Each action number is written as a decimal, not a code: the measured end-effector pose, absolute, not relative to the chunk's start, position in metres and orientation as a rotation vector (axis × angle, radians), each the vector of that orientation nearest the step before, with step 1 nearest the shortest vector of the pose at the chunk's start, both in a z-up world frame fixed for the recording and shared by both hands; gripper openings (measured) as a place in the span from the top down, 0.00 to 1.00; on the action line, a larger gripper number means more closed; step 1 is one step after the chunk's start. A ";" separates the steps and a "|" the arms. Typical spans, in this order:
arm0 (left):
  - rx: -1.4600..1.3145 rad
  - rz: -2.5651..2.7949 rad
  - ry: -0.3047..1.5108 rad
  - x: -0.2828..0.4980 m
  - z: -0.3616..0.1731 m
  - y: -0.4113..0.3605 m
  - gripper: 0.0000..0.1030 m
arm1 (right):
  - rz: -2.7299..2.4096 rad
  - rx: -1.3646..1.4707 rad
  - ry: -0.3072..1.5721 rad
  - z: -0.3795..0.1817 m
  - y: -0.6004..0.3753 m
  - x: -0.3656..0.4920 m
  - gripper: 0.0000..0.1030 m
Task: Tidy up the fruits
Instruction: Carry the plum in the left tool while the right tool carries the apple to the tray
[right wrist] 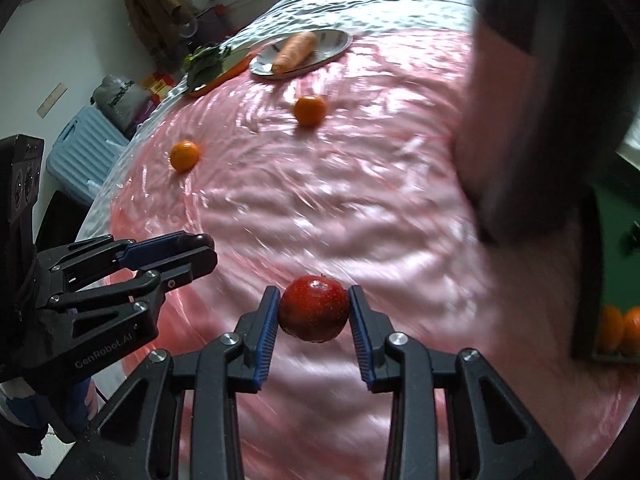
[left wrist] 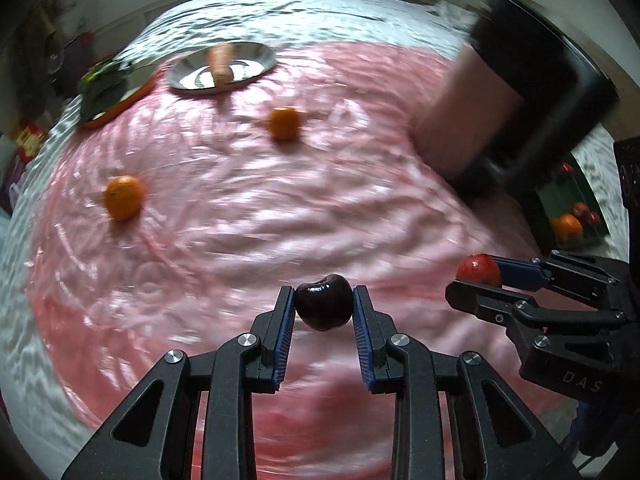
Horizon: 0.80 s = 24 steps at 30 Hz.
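Observation:
My left gripper (left wrist: 323, 308) is shut on a dark purple plum (left wrist: 323, 303), held above the pink cloth. My right gripper (right wrist: 314, 312) is shut on a small red apple (right wrist: 314, 306). The right gripper with the apple (left wrist: 479, 269) also shows at the right of the left wrist view. The left gripper (right wrist: 196, 250) shows at the left of the right wrist view. Two oranges lie on the cloth: a nearer one (left wrist: 123, 197) (right wrist: 184, 155) and a farther one (left wrist: 284, 122) (right wrist: 309, 110). A green tray (left wrist: 576, 204) at the right holds oranges and small red fruits.
A steel plate (left wrist: 256, 62) with a carrot (right wrist: 294, 52) sits at the far edge. An orange-rimmed plate with leafy greens (left wrist: 106, 80) lies to its left. A large blurred dark and pink object (left wrist: 520, 92) looms at the right. A blue suitcase (right wrist: 80, 148) stands beyond the table.

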<state>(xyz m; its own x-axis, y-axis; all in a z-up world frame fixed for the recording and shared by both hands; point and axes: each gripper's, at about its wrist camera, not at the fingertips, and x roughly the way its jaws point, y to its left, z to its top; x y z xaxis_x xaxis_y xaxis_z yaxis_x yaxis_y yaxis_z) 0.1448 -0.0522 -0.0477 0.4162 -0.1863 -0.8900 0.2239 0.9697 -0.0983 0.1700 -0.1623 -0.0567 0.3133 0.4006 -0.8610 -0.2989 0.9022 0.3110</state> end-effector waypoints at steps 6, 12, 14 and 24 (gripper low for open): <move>0.108 -0.370 1.125 0.126 -0.041 -0.108 0.76 | 0.380 0.142 1.163 -0.050 -0.214 0.147 0.45; 0.167 -0.517 1.119 0.113 -0.034 -0.181 0.76 | 0.222 0.186 1.139 -0.039 -0.298 0.132 0.45; 0.183 -0.570 1.110 0.110 -0.031 -0.209 0.76 | 0.163 0.197 1.125 -0.036 -0.329 0.129 0.45; 0.214 -0.713 1.037 0.139 -0.010 -0.338 0.76 | -0.037 0.249 1.018 -0.015 -0.458 0.139 0.45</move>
<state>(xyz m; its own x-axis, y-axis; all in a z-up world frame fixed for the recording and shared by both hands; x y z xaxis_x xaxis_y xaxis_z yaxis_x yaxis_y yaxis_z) 0.1391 -0.3376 -0.0104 0.3097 -0.4381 -0.8439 0.6315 0.7583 -0.1619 0.1391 -0.4578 -0.0155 0.5273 0.0854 -0.8454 0.1460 0.9710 0.1891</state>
